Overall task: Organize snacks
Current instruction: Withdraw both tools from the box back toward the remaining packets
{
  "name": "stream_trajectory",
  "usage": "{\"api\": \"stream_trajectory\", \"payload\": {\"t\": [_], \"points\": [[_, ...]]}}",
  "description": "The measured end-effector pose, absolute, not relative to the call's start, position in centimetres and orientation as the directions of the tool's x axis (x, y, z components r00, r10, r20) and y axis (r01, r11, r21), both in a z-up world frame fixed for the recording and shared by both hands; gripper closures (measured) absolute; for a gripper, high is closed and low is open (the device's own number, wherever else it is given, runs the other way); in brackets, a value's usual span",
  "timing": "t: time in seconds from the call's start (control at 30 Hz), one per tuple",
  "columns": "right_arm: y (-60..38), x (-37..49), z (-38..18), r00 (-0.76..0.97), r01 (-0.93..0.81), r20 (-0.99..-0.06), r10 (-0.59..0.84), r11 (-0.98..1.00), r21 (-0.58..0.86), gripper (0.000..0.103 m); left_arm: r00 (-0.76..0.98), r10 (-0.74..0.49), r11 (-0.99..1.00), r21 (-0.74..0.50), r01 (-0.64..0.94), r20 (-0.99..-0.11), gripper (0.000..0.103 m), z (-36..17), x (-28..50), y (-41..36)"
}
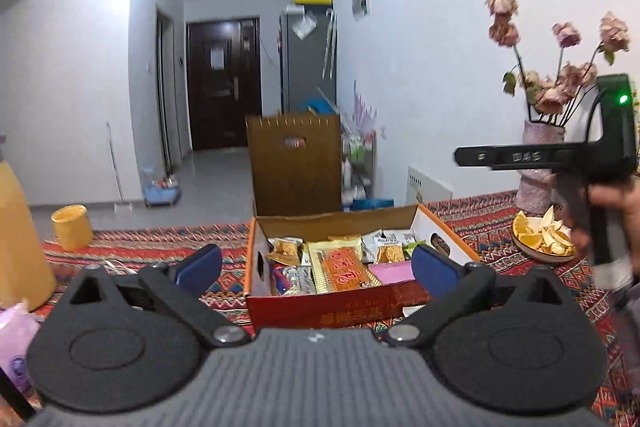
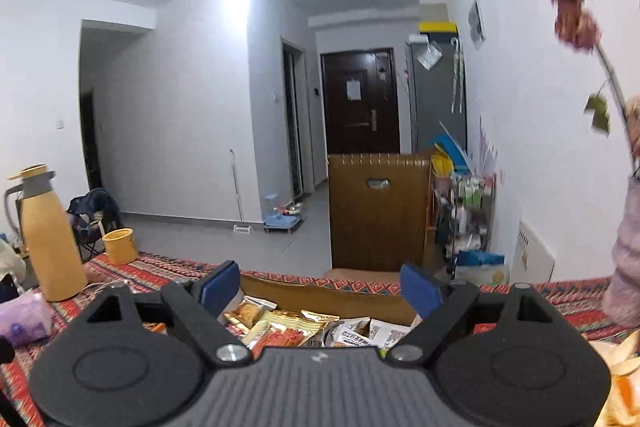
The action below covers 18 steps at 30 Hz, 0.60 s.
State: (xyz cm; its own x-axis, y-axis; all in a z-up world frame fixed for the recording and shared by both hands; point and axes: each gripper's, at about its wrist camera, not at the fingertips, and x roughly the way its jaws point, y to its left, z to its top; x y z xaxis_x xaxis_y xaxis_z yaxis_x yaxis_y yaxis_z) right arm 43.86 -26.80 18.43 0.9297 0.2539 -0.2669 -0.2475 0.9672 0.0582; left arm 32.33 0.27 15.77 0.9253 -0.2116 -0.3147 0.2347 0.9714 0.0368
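A red and orange cardboard box [image 1: 332,311] sits on the patterned tablecloth, holding several wrapped snacks [image 1: 344,263]: gold packets, a pink one, white ones. My left gripper [image 1: 316,265] is open and empty, just in front of the box's near wall. My right gripper [image 2: 320,287] is open and empty, above the box, with the snacks [image 2: 304,327] below its fingers. The right gripper's body also shows in the left wrist view [image 1: 560,155], held up to the right of the box.
A vase of dried roses [image 1: 540,163] and a bowl of orange peels [image 1: 544,239] stand right of the box. A yellow thermos [image 2: 48,239], yellow cup [image 2: 118,245] and purple tissue pack [image 2: 24,315] sit left. A brown chair back [image 2: 378,211] stands behind the table.
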Motion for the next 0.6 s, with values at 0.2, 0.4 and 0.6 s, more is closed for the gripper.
{"api": "stream_trajectory", "payload": {"t": [0.2, 0.4, 0.6], "points": [[-27.9, 34.5, 19.6, 0.943, -0.236, -0.240, 0.230, 0.972, 0.007, 0.005, 0.932, -0.223, 0.973, -0.010, 0.229, -0.285, 0.000, 14.0, 26.7, 0.8], [-28.4, 25.0, 16.1, 0.938, -0.228, -0.267, 0.221, 0.974, 0.005, 0.001, 0.911, -0.247, 0.969, -0.081, 0.234, -0.330, 0.000, 10.5, 21.2, 1.6], [-26.5, 18.6, 9.6, 0.921, -0.162, -0.344, 0.184, 0.983, 0.091, 0.001, 0.889, -0.240, 0.970, -0.059, 0.236, -0.391, 0.000, 6.6, 17.8, 1.4]]}}
